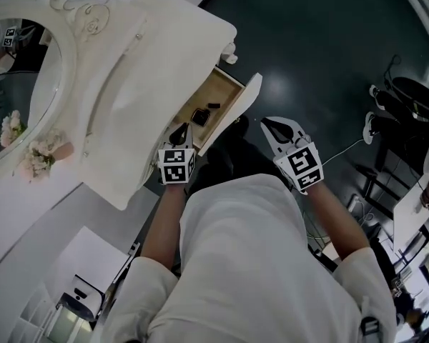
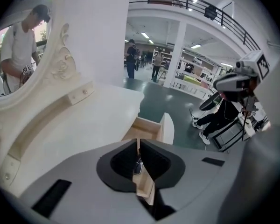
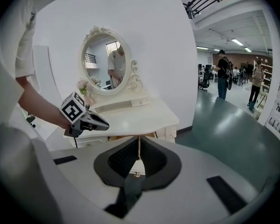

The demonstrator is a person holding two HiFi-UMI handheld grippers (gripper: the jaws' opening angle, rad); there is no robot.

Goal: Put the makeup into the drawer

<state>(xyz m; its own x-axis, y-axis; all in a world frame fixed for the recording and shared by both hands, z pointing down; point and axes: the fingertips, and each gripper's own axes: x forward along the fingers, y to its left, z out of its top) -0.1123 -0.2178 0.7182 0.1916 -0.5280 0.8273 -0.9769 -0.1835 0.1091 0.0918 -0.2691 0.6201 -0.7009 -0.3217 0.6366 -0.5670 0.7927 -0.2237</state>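
Note:
The vanity's wooden drawer (image 1: 222, 90) stands pulled out, its white front (image 1: 244, 103) toward me. A dark makeup compact (image 1: 199, 116) and a smaller dark piece (image 1: 213, 106) lie inside. My left gripper (image 1: 180, 129) hovers just above the drawer's near end, jaws together with nothing between them. Its own view looks down past the left gripper (image 2: 138, 142) at the drawer (image 2: 149, 129) and a sliver of the compact (image 2: 137, 166). My right gripper (image 1: 272, 124) hangs to the right of the drawer front over the floor. The right gripper (image 3: 139, 141) is shut and empty.
The white vanity top (image 1: 150, 63) carries an oval mirror (image 1: 21, 84) and a small flower bunch (image 1: 39, 156). A dark stool (image 1: 232, 156) stands under the drawer. An office chair (image 1: 415, 98) and a cable lie at the right. People (image 2: 130, 59) stand far back.

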